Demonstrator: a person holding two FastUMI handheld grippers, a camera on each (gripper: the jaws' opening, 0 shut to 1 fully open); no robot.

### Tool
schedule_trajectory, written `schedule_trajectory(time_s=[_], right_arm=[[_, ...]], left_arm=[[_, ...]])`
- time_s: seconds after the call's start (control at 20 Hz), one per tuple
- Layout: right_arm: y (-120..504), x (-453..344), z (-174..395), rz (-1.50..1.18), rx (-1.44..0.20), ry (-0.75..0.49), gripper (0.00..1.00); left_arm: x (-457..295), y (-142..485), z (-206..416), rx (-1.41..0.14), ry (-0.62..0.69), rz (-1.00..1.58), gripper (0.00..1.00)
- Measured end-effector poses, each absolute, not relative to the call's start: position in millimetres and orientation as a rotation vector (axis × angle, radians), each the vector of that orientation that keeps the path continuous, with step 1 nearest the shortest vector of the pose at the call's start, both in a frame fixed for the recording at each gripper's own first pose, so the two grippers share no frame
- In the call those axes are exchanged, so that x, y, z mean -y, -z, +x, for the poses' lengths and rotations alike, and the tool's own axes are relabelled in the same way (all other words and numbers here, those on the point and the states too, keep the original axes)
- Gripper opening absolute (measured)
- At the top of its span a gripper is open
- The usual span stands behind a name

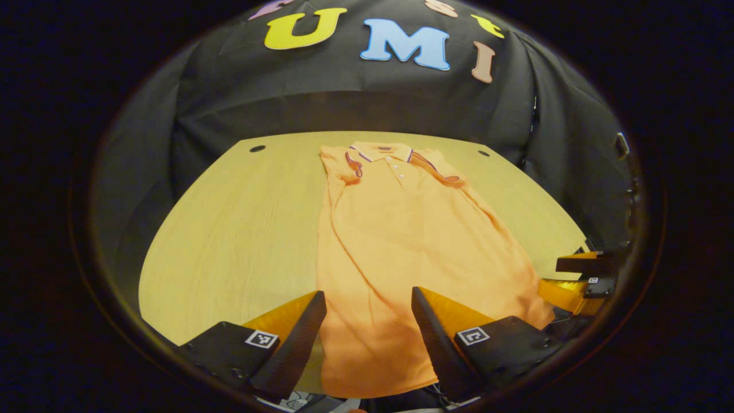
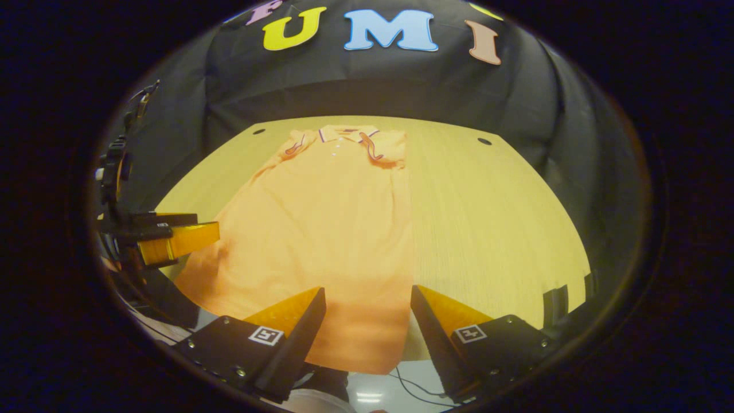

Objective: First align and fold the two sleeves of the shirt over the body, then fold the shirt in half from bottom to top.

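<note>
An orange polo shirt (image 1: 401,241) lies flat on the wooden table (image 1: 229,229), collar at the far end, hem at the near edge. Both short sleeves (image 1: 351,166) are folded inward over the body, striped cuffs showing near the collar. My left gripper (image 1: 367,292) hovers open over the hem's left part, fabric showing between its fingers. In the right gripper view the shirt (image 2: 327,229) stretches away, and my right gripper (image 2: 367,289) is open over the hem's right corner. The right gripper (image 1: 579,278) also appears at the shirt's right edge, the left gripper (image 2: 172,238) at its left edge.
The table (image 2: 493,218) has small round holes (image 1: 257,148) (image 2: 484,141) near its far corners. Black cloth walls close it in behind and at the sides. Cables (image 2: 413,384) hang below the near table edge over a pale floor.
</note>
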State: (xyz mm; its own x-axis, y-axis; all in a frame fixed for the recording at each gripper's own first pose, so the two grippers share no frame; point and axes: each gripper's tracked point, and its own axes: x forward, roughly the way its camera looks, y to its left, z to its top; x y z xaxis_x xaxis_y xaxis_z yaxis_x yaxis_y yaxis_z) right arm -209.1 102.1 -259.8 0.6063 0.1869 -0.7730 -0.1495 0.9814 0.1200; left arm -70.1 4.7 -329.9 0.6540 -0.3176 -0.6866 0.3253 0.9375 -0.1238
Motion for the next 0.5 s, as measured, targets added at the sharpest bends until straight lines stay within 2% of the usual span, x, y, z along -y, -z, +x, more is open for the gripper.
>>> schedule_trajectory(time_s=[0.4,0.5], right_arm=[[283,-96,-242,0.023,-0.970,-0.208,0.93],[286,-91,-249,0.016,-0.976,-0.206,0.93]], left_arm=[[-28,340,-116,-0.818,0.351,0.010,0.98],[-28,344,-128,-0.833,0.366,0.019,0.95]])
